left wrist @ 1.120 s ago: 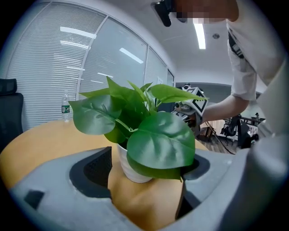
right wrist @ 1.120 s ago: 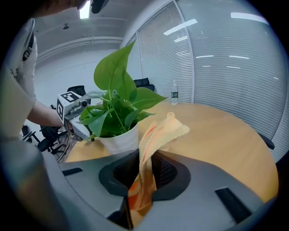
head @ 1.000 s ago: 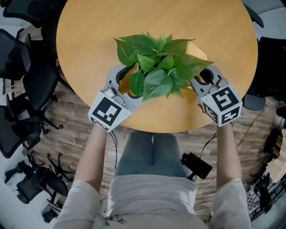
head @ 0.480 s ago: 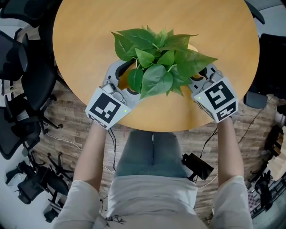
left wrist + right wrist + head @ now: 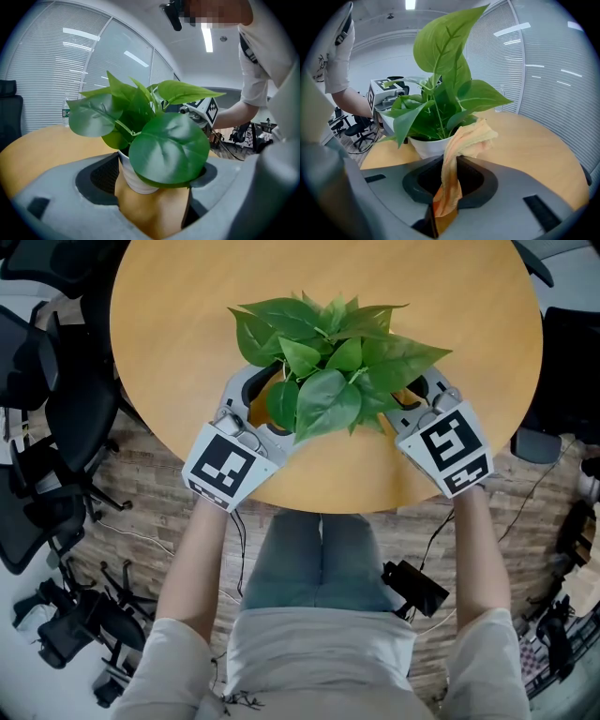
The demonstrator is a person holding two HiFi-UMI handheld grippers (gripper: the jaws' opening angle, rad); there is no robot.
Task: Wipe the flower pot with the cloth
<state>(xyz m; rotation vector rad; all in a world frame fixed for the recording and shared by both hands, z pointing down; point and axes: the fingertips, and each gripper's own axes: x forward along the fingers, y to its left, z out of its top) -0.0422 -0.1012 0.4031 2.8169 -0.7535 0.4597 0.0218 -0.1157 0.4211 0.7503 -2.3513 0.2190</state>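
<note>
Centrally on the round light-wood table [image 5: 187, 315], a small white ribbed flower pot [image 5: 133, 180] is standing, and its broad-leaved green plant [image 5: 328, 362] is hiding it from the head view.

- Left gripper [image 5: 154, 206]: it is reaching in from the pot's left side with its jaws spread wide. The pot is standing between them, close to the jaw on the picture's left. A strip of table is showing between the pot and the other jaw. Whether the near pad [image 5: 103, 176] is actually touching the pot is hard to say, since a large leaf is covering that spot.
- Right gripper [image 5: 443, 211]: it is pointing at the pot from the opposite side. Its jaws are pressed together on a soft orange-yellow cloth [image 5: 454, 159].
- Cloth: it is rising from the pinch, and its bunched free end is lying at the pot's rim, under the leaves.
</note>
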